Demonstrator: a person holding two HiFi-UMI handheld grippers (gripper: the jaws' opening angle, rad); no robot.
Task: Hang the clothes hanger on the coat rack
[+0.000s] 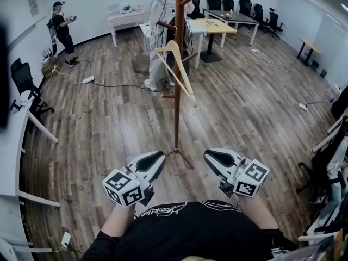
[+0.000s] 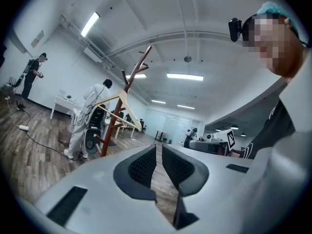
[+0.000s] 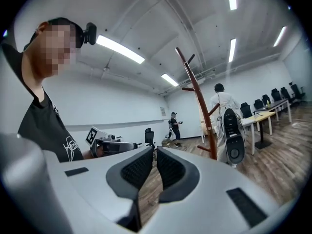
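The brown wooden coat rack [image 1: 178, 91] stands on the wood floor ahead of me. A pale wooden hanger [image 1: 178, 68] hangs from one of its pegs, tilted down to the right. In the left gripper view the coat rack [image 2: 126, 94] and the hanger [image 2: 117, 100] stand at the left, far off. The right gripper view shows the coat rack [image 3: 197, 106] at the right. My left gripper [image 1: 158, 157] and right gripper [image 1: 209, 156] are low by my body, well short of the rack's foot. The left gripper [image 2: 158, 147] and the right gripper [image 3: 155, 152] are both shut, with nothing between their pads.
A person in a white suit [image 1: 157, 37] stands just behind the rack. Another person [image 1: 62, 29] stands at the far left wall. Tables [image 1: 217, 26] and black chairs [image 1: 244, 5] fill the back; a white desk [image 1: 13, 145] runs along the left, and cables [image 1: 109, 83] cross the floor.
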